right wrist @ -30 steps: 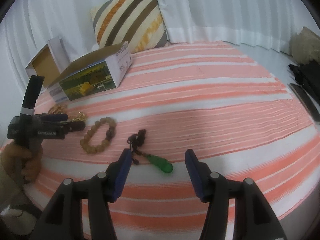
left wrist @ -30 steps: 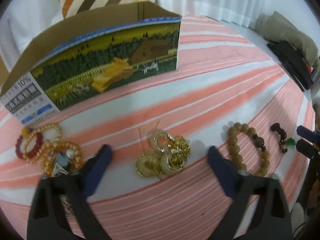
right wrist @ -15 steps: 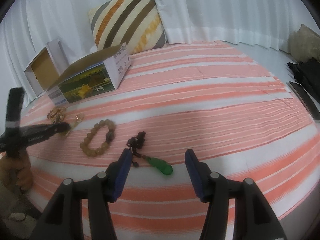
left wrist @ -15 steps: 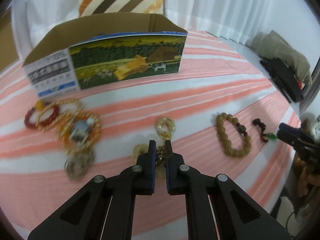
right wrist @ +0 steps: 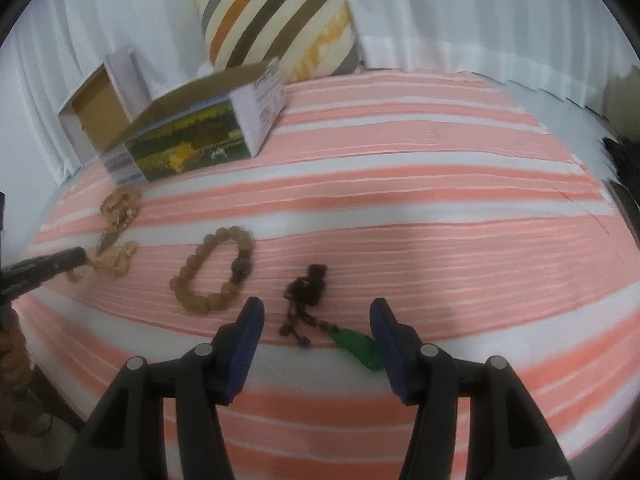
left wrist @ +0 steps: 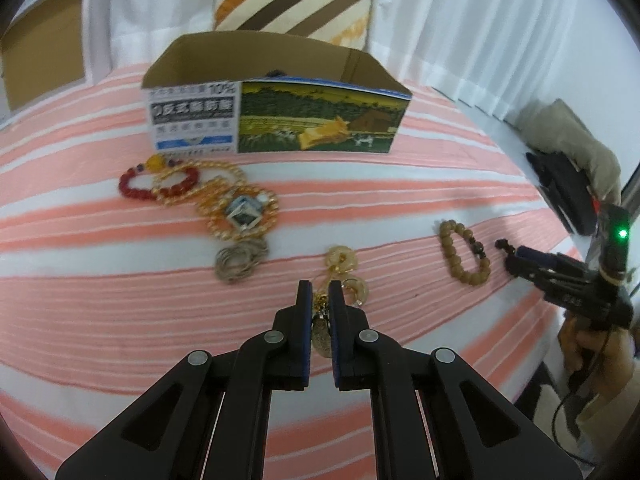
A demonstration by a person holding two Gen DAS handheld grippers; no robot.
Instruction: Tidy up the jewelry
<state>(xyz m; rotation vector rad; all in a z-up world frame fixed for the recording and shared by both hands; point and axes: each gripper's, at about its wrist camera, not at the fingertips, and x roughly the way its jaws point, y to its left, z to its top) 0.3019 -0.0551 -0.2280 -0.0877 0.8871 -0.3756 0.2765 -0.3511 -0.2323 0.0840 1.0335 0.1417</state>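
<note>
My left gripper point(left wrist: 320, 292) is shut on a gold necklace point(left wrist: 342, 260) that trails forward onto the striped bedspread; its pendant sits between the jaws. An open cardboard box point(left wrist: 276, 100) stands behind. A pile of red and gold bead bracelets point(left wrist: 200, 192) lies left of it. A brown wooden bead bracelet point(left wrist: 464, 256) lies to the right. My right gripper point(right wrist: 316, 312) is open and low over a dark cord with a green pendant point(right wrist: 356, 344), with the wooden bracelet point(right wrist: 216, 276) to its left.
A striped pillow point(right wrist: 276, 16) leans on the white curtain behind the box point(right wrist: 200, 128). A second open white box point(right wrist: 96, 116) stands at the far left. Dark clothes point(left wrist: 568, 192) lie off the bed's right edge.
My left gripper shut on the gold necklace and pulled it back, stretching it out from its heap. My right gripper moved closer over the green pendant cord.
</note>
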